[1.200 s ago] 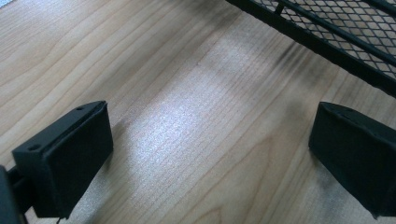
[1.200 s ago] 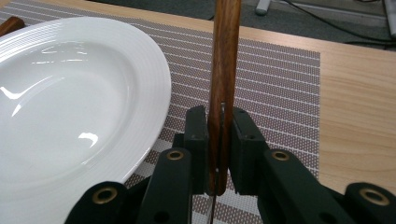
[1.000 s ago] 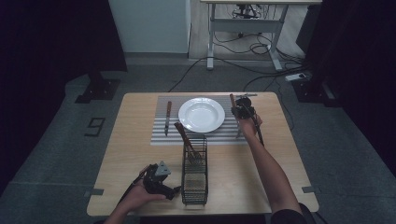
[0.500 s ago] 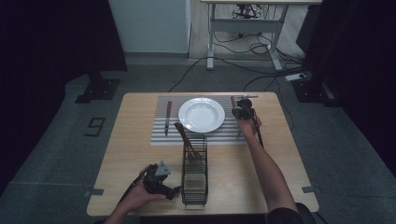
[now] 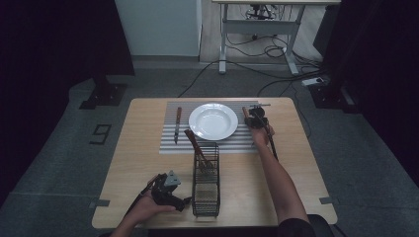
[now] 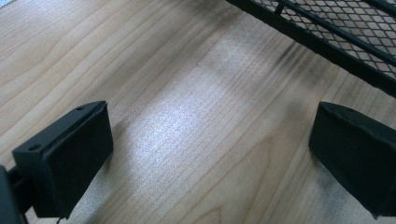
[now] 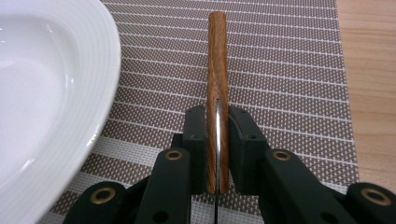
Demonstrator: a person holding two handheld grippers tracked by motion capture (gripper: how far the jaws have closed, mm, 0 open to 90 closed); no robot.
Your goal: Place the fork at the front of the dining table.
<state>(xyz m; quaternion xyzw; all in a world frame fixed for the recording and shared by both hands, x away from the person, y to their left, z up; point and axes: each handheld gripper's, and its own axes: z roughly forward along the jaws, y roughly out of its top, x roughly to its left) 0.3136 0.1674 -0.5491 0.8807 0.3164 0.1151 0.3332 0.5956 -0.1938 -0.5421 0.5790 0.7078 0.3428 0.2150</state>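
Note:
My right gripper (image 7: 217, 116) is shut on a wooden-handled utensil (image 7: 217, 60). The handle points away from me, just above the striped placemat (image 7: 289, 70) and right of the white plate (image 7: 46, 93). From the high view this gripper (image 5: 257, 118) sits at the plate's (image 5: 213, 121) right side with the handle (image 5: 244, 112) sticking out. My left gripper (image 6: 210, 144) is open over bare wood with nothing between its jaws. It rests in the person's hand (image 5: 168, 190) near the front edge, left of the black mesh basket (image 5: 205, 185).
A wooden-handled knife (image 5: 177, 124) lies on the placemat left of the plate. Another wooden-handled utensil (image 5: 193, 142) leans out of the basket's far end. The basket's wall (image 6: 327, 42) runs close past my left jaws. The wooden table (image 5: 143, 148) has bare room at both sides.
My right gripper has sunk slightly toward the placemat with the utensil in it. The left hand has stayed put.

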